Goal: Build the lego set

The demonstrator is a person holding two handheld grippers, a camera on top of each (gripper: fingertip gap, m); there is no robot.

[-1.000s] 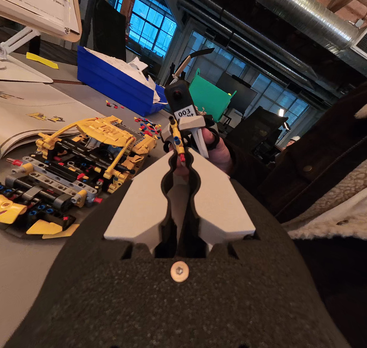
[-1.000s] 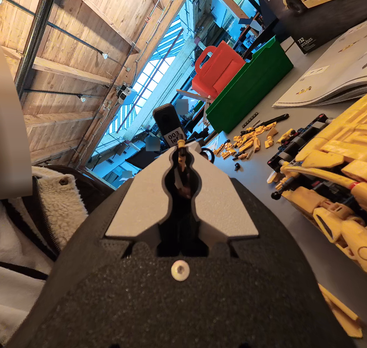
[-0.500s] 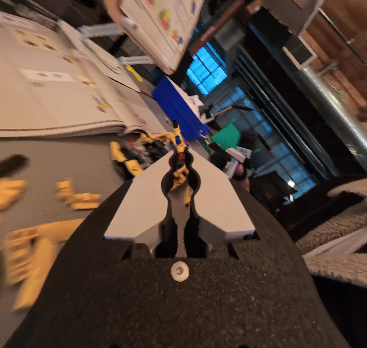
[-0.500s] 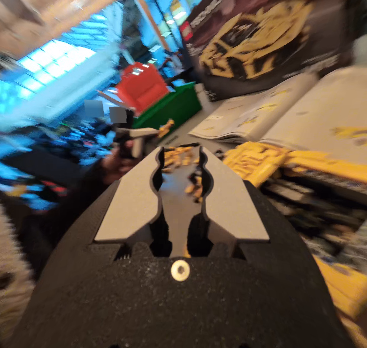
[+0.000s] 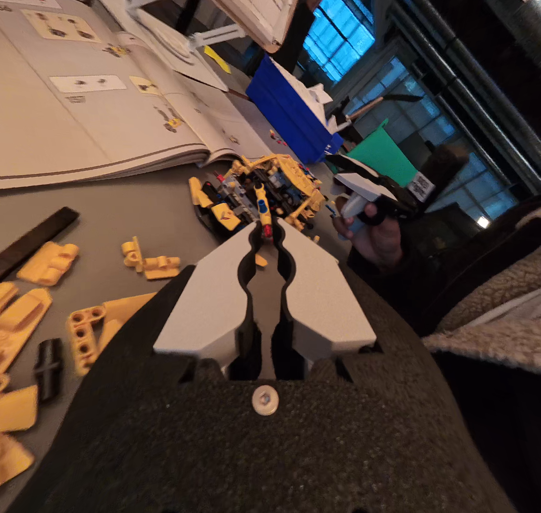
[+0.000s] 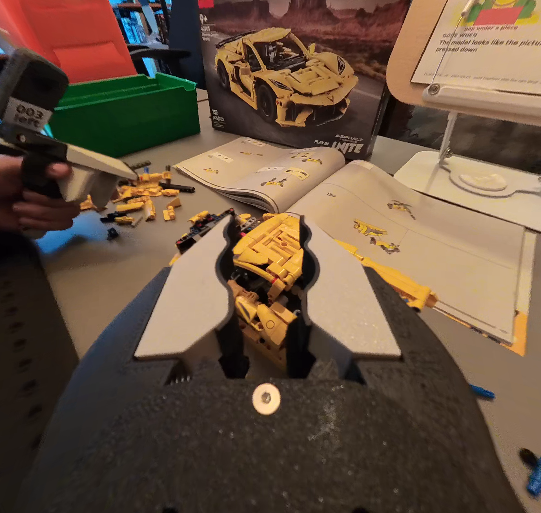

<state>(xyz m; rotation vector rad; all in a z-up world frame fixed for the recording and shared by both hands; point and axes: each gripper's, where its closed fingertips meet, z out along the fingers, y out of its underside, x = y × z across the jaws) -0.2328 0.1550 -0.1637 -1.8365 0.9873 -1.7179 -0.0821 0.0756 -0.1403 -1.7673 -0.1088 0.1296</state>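
The left gripper [image 5: 268, 229] is held level, clamped on a yellow pin assembly [image 5: 262, 206]; the right gripper [image 6: 265, 223] is spread above the yellow car model [image 6: 272, 252].

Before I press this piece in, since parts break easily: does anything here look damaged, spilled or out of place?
Nothing looks damaged. Yellow loose pieces lie scattered on the table, normal mid-build. The left gripper holds a small yellow assembly; the right gripper is open over the yellow car model.

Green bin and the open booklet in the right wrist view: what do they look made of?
Green bin: seemingly moulded plastic; uniform colour, stiff walls, thick stepped rim, slight sheen. Booklet: paper, matte; thin stacked page edges show and the pages curve toward the spine. Neither can be confirmed by look alone.
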